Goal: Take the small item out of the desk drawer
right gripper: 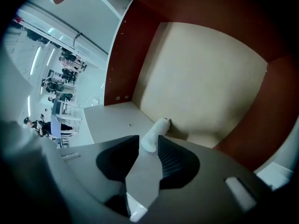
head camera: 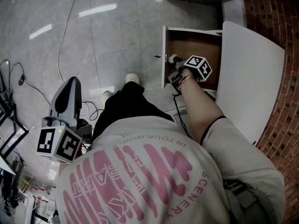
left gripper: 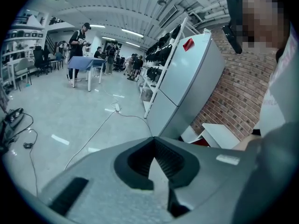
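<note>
As my right gripper [right gripper: 149, 143] stands open astride the small item [right gripper: 156, 131] in the drawer [right gripper: 201, 78], I judge closing on it comes next.

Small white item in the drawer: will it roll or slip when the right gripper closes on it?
The small white item looks rounded and rod-like, so it may roll on the drawer floor if nudged sideways. It seems small and probably light. Its smooth-looking surface might slip between the open jaws of the right gripper unless gripped squarely.
</note>
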{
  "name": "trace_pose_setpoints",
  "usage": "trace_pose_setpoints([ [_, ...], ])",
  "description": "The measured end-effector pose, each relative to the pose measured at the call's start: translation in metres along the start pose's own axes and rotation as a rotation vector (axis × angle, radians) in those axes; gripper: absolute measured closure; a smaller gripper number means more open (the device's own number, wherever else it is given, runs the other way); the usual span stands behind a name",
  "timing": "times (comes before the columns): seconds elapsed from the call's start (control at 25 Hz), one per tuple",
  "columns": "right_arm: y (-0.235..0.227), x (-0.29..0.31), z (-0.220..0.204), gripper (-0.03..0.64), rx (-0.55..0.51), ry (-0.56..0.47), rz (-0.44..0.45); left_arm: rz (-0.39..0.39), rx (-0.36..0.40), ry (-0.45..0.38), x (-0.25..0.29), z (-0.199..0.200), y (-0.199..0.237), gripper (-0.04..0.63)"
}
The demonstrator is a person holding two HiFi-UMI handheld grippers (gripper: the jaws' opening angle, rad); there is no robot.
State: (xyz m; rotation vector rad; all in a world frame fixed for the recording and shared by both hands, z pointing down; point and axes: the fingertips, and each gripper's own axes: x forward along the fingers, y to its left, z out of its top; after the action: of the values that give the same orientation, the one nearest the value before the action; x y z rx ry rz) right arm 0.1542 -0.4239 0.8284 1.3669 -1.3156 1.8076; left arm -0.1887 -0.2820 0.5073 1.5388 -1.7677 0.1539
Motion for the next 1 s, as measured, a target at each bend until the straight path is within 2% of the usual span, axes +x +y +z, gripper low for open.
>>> trace_pose_setpoints([
  [0.16, -0.003, 0.001, 0.0, 0.471, -0.011, 0.0, -0.009, 0.009, -0.003, 0.0, -0.003, 0.0, 0.003, 0.589],
  [0.4, 0.002, 0.009, -0.003, 0.465, 0.073, -0.009, 0.035, 0.022, -0.014, 0.002, -0.004, -0.004, 0.01, 0.589],
  [0.64, 0.001, 0.014, -0.005, 0.47, 0.156, -0.05, 0.037, 0.032, -0.015, 0.011, -0.009, -0.007, 0.016, 0.589],
  [1.0, -0.002, 0.016, -0.009, 0.492, 0.174, -0.077, 0.03, 0.05, -0.026, 0.006, -0.017, -0.01, 0.026, 0.589],
])
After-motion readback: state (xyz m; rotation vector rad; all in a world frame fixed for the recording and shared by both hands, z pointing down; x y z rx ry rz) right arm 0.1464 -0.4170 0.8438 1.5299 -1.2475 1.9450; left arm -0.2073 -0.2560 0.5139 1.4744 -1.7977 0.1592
